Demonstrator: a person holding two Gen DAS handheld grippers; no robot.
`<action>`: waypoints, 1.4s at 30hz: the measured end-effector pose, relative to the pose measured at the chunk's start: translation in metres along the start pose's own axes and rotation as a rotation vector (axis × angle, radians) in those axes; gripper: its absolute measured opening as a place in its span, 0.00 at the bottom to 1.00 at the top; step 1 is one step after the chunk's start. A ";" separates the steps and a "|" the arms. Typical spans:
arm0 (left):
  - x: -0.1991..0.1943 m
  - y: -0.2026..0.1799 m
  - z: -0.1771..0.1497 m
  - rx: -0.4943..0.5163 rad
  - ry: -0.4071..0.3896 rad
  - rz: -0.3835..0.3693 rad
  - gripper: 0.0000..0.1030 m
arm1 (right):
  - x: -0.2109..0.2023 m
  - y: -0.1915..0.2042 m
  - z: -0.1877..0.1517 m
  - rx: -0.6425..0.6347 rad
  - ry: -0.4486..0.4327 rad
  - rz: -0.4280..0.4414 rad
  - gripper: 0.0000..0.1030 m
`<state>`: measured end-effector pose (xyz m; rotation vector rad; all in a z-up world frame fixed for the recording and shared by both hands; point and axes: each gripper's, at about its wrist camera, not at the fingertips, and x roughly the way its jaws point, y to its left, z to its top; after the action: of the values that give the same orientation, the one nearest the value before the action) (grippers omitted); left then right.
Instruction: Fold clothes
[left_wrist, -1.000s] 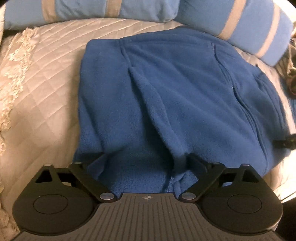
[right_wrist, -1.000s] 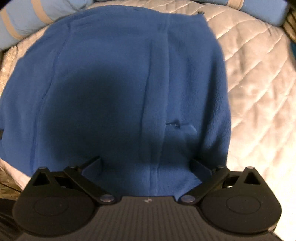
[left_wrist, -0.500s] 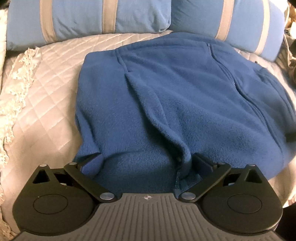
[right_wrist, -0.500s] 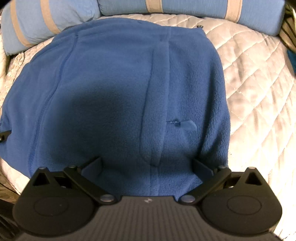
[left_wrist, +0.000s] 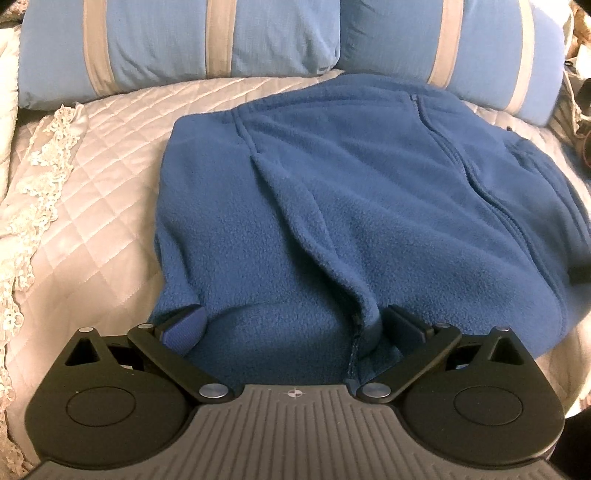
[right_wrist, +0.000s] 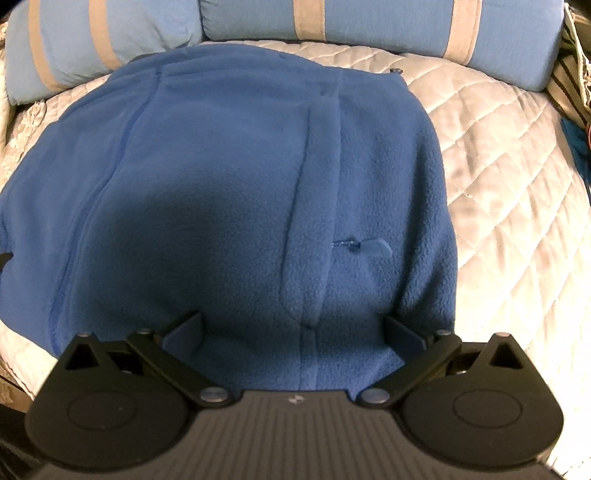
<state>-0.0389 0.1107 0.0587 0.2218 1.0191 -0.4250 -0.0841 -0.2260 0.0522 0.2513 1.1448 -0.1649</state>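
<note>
A blue fleece jacket lies spread on the quilted bedspread, its zipper running down the right side in the left wrist view. My left gripper is open at the jacket's near hem, its fingers wide apart, with a raised fold of fleece against the right finger. In the right wrist view the same jacket fills the middle, with a long fold and a zipper pull. My right gripper stands open over the near hem, fleece lying between its fingers.
Two blue pillows with beige stripes line the far side of the bed. The cream quilted bedspread has a lace trim at the left. Dark clutter sits past the right edge.
Both views have drawn back and tilted up, so the pillows show more and the jacket sits lower and further. Both grippers stay open at the near hem.
</note>
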 end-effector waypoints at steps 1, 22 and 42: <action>-0.001 0.000 -0.001 0.001 -0.008 -0.002 1.00 | 0.004 0.004 0.003 0.001 -0.003 0.001 0.99; -0.090 0.000 0.012 0.220 -0.195 0.209 1.00 | -0.069 -0.047 0.004 0.015 -0.319 -0.012 0.99; -0.063 0.093 0.028 -0.117 -0.173 -0.030 1.00 | -0.050 -0.112 0.017 0.148 -0.291 0.075 0.99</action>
<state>-0.0047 0.1986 0.1260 0.0630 0.8749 -0.4034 -0.1187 -0.3385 0.0917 0.3877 0.8335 -0.2130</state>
